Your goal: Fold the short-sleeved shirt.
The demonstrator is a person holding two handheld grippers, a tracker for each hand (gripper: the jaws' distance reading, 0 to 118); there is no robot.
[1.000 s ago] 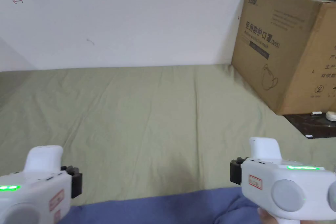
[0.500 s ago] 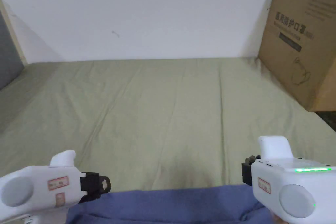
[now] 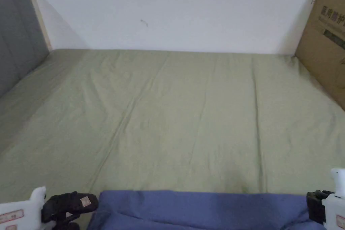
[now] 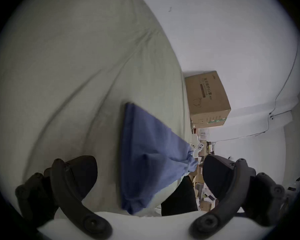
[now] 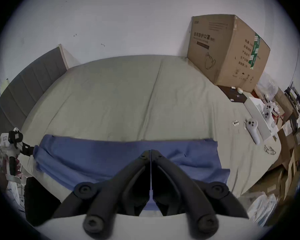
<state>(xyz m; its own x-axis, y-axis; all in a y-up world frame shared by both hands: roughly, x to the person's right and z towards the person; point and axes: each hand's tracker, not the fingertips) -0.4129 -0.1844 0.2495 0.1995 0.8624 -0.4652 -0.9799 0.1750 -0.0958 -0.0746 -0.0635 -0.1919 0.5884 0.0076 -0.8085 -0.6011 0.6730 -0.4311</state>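
Note:
The blue short-sleeved shirt [image 3: 202, 208] lies as a long flat band across the near edge of the bed. In the head view my left gripper [image 3: 72, 203] lies on its side just off the shirt's left end. In the left gripper view its jaws stand wide apart, my left gripper [image 4: 149, 172] open, with the shirt [image 4: 145, 148] running away between them. At the shirt's right end is my right gripper [image 3: 315, 207]. In the right gripper view my right gripper [image 5: 151, 151] is shut, its tips meeting over the shirt [image 5: 97, 157]. Whether they pinch any cloth is hidden.
A wrinkled green sheet [image 3: 175, 112] covers the bed up to the white wall. A grey headboard [image 3: 18, 35] rises on the left, and a large cardboard box [image 5: 227, 51] stands at the far right corner. White controllers [image 5: 253, 129] and clutter lie along the bed's right side.
The head camera has swung left and the headboard has come into view. My left gripper has rolled onto its side and dropped to the shirt's left end.

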